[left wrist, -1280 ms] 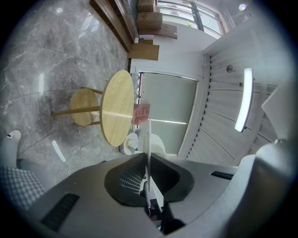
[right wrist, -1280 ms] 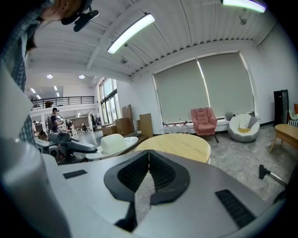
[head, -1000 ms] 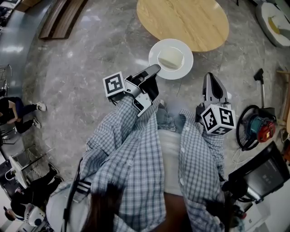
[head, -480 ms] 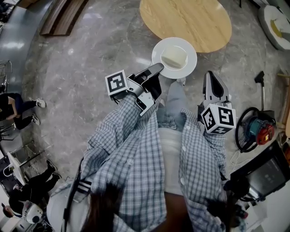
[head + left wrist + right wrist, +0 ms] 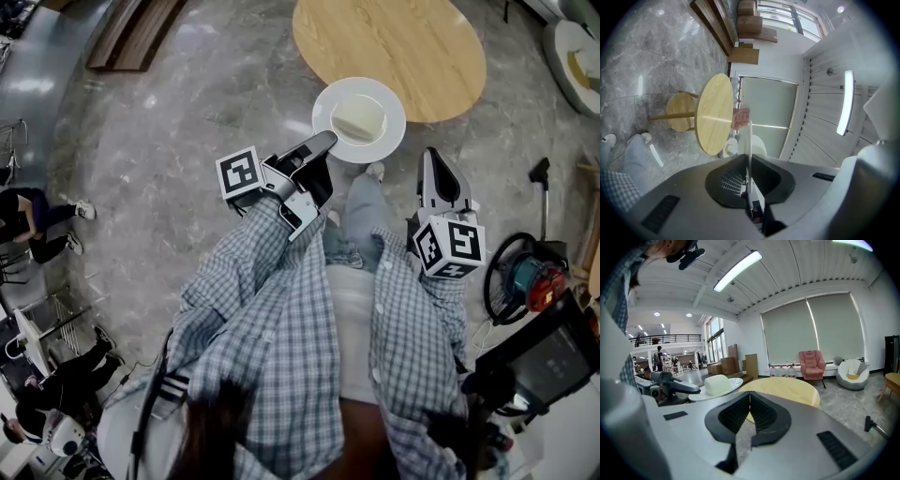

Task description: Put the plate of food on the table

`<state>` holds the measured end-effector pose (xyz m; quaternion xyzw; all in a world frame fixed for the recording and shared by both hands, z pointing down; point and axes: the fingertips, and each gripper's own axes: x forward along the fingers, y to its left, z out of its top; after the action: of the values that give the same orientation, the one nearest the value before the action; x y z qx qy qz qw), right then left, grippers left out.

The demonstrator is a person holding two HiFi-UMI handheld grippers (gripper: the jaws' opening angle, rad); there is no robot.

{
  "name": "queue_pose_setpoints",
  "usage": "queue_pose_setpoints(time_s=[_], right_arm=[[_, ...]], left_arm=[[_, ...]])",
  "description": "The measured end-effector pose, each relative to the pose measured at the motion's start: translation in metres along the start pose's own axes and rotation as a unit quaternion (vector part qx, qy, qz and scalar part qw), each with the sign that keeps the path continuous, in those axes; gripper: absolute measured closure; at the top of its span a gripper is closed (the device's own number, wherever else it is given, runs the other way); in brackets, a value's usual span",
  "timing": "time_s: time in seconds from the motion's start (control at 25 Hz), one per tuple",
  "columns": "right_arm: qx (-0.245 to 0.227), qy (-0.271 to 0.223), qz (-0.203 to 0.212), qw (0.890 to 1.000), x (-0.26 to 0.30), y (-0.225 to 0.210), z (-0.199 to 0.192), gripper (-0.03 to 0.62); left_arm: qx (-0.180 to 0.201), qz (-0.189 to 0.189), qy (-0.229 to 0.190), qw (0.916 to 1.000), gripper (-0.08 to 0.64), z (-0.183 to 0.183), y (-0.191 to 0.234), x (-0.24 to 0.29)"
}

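Head view, looking down past your checked sleeves (image 5: 281, 309): both grippers point fwd, away from your body.

L gripper (image 5: 323, 141) is clamped on the near rim of the plate (image 5: 328, 98). The left gripper view shows the rim edge-on, pinched between the jaws. R gripper (image 5: 433, 155) is near the plate, to its right and not touching it. Its jaws are pressed together w/ nothing between them, as the right gripper view shows.

The plate is white and round, w/ one pale block of food (image 5: 360, 119) at its centre. It's carried in the air, roughly level, by the L gripper alone. It's above the grey floor (image 5: 187, 141). Its far rim overlaps the near edge of the table (image 5: 389, 42) in this view; can't tell if it's truly over the top.

The table is round, light wood, w/ a bare top, just beyond the plate.

Step in hand, as I judge it: carrying the plate to the table; not yet set down. Next move prob calls for you to reach fwd until the whole plate is over the wood and keep it level so the food doesn't slide. Then lower it flat and spread the L jaws only once it rests.
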<state>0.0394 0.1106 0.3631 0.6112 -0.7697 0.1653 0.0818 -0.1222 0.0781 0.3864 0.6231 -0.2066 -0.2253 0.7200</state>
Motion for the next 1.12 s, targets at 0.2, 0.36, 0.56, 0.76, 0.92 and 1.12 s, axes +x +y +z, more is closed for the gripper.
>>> queue_pose_setpoints(time_s=[0.2, 0.36, 0.56, 0.76, 0.92, 1.12], right_arm=[[0.0, 0.002, 0.006, 1.0, 0.007, -0.004, 0.0, 0.584], [-0.003, 0.002, 0.018, 1.0, 0.017, -0.006, 0.007, 0.584], [-0.006, 0.017, 0.034, 0.999, 0.061, -0.05, 0.018, 0.584], [-0.009, 0.029, 0.047, 0.998, 0.099, -0.091, 0.028, 0.584], [-0.014, 0.031, 0.059, 0.998, 0.119, -0.11, 0.037, 0.584], [-0.02, 0.038, 0.078, 0.996, 0.157, -0.135, 0.05, 0.584]], left_arm=[[0.002, -0.001, -0.003, 1.0, 0.538, 0.002, 0.001, 0.006], [0.005, -0.002, -0.01, 0.9999, 0.538, 0.006, -0.003, 0.012], [-0.001, 0.003, -0.023, 0.9997, 0.538, 0.025, 0.004, 0.068], [-0.002, 0.004, -0.039, 0.9992, 0.538, 0.045, 0.006, 0.121], [0.002, 0.001, -0.048, 0.9989, 0.538, 0.054, 0.001, 0.148], [0.004, 0.004, -0.057, 0.9983, 0.538, 0.077, 0.002, 0.187]])
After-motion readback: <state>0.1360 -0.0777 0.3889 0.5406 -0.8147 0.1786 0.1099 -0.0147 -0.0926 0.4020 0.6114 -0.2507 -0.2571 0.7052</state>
